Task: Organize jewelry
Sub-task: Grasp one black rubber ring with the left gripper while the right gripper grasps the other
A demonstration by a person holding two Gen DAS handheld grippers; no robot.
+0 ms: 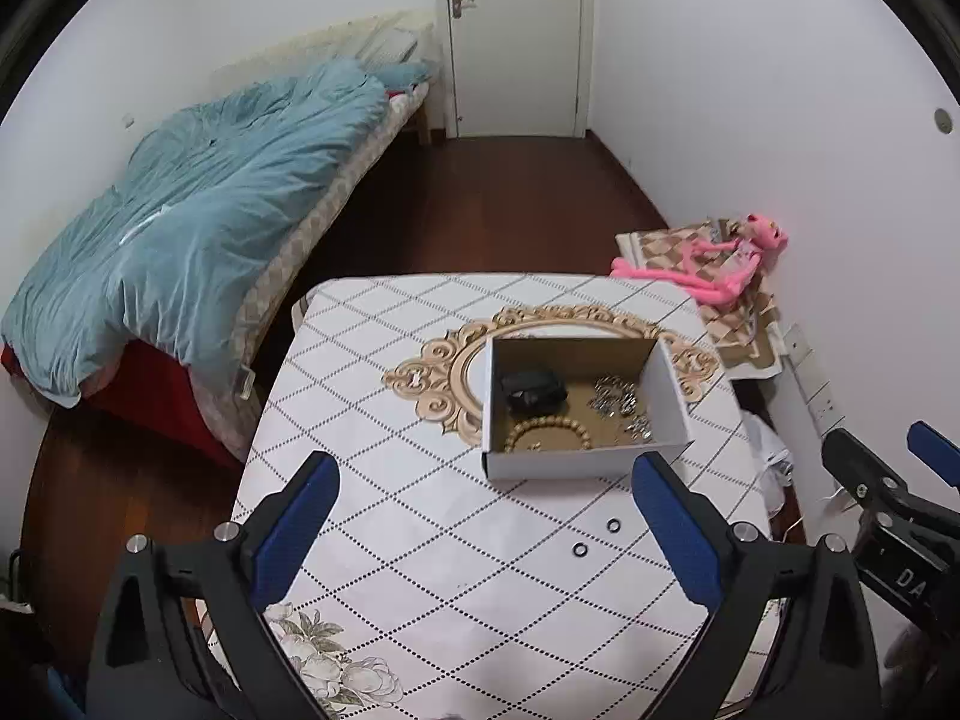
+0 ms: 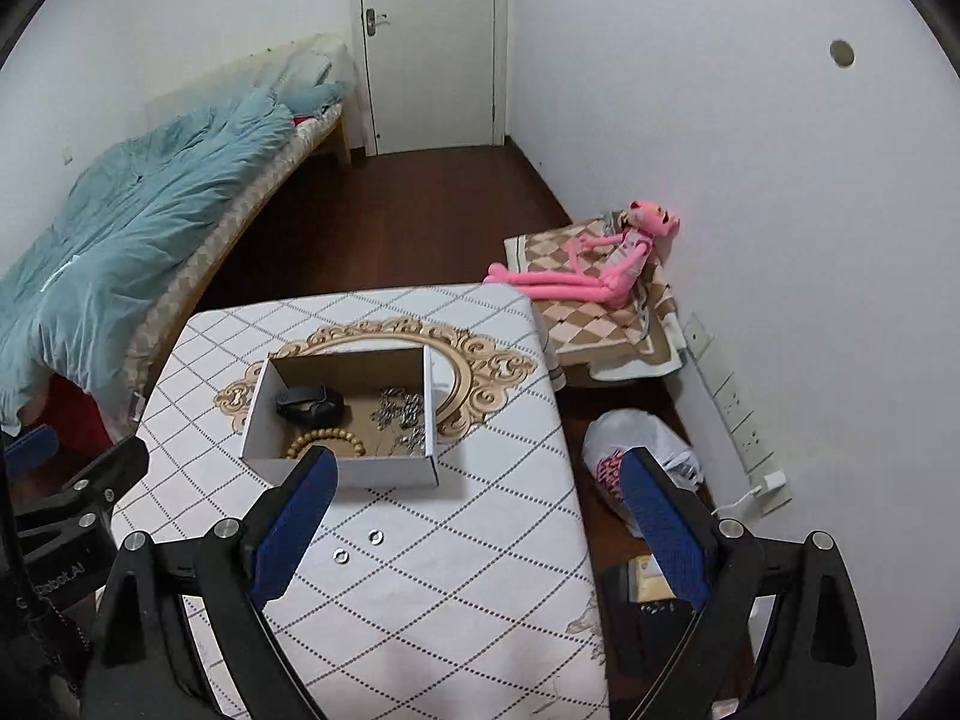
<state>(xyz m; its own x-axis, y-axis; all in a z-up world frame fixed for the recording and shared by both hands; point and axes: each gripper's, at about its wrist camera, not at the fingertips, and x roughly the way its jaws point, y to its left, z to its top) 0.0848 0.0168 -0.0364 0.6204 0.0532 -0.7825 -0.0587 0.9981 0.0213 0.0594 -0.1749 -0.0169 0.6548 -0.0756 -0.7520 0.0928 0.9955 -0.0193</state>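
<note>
Now I see both my left gripper (image 1: 483,516) and right gripper (image 2: 480,507) spread wide, holding nothing. Two rings (image 1: 596,537) lie on the table (image 1: 420,540) before the box (image 1: 576,462); its chains (image 1: 618,405) look tangled, unclear.

Table (image 1: 420,540), diamond-pattern cloth: open white box (image 1: 576,462) holding beaded bracelet (image 1: 549,435), black item (image 1: 534,390), silver chains (image 1: 621,405). Two small black rings (image 1: 597,537) loose nearby. Left tool (image 1: 486,531) above, jaws wide apart, empty. Bed (image 1: 192,228) at left.
</note>
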